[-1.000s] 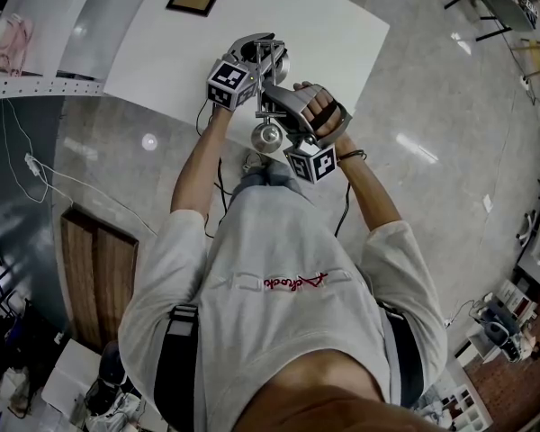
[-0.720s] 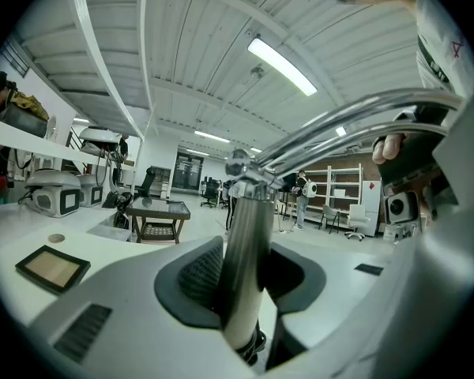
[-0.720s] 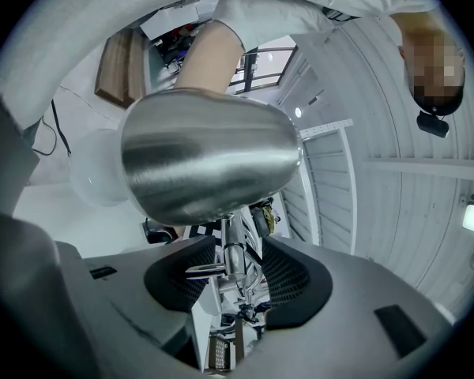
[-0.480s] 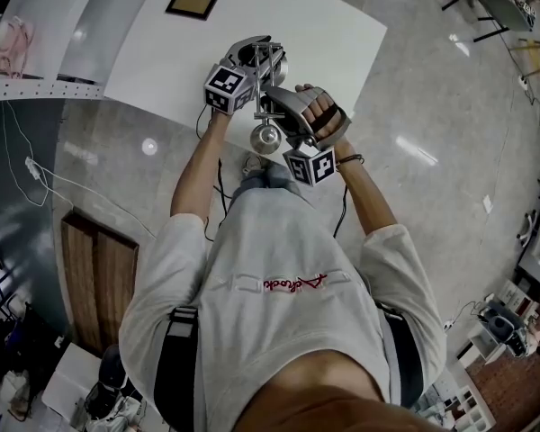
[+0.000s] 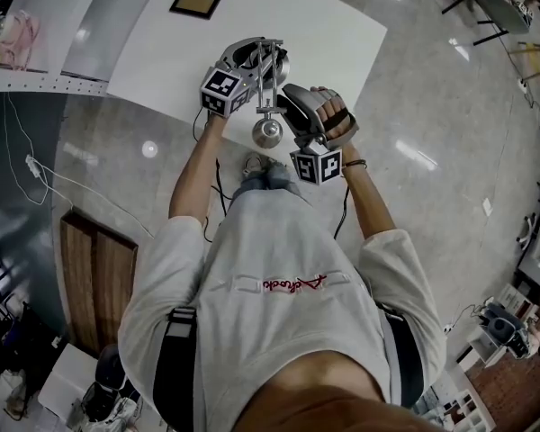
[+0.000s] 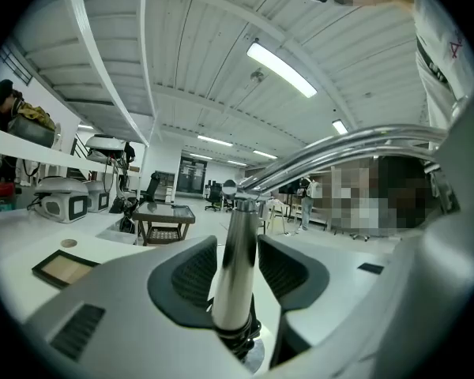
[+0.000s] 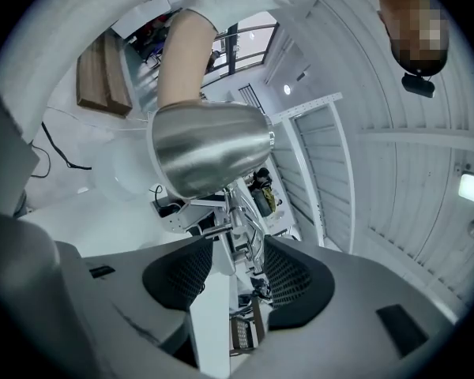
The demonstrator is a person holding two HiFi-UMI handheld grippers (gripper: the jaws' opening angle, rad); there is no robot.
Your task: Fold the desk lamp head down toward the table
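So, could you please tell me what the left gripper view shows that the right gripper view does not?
Only the left gripper view shows the lamp's upright post between the left gripper's opening jaws and a framed panel on the table. Only the right gripper view shows the metal lamp head above the right gripper's opening jaws, thin rods between them. Both show the ceiling and the person's shirt.

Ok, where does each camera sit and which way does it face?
Head view: on the person's head, looking steeply down; torso, arms, left tool, right tool, table.
Left gripper view: rides the left tool, looking across the room; its opening jaws flank the lamp stem.
Right gripper view: rides the right tool, looking back at the person; opening jaws flank the lamp arm, forearm behind the shade.
Shared: all show the lamp.
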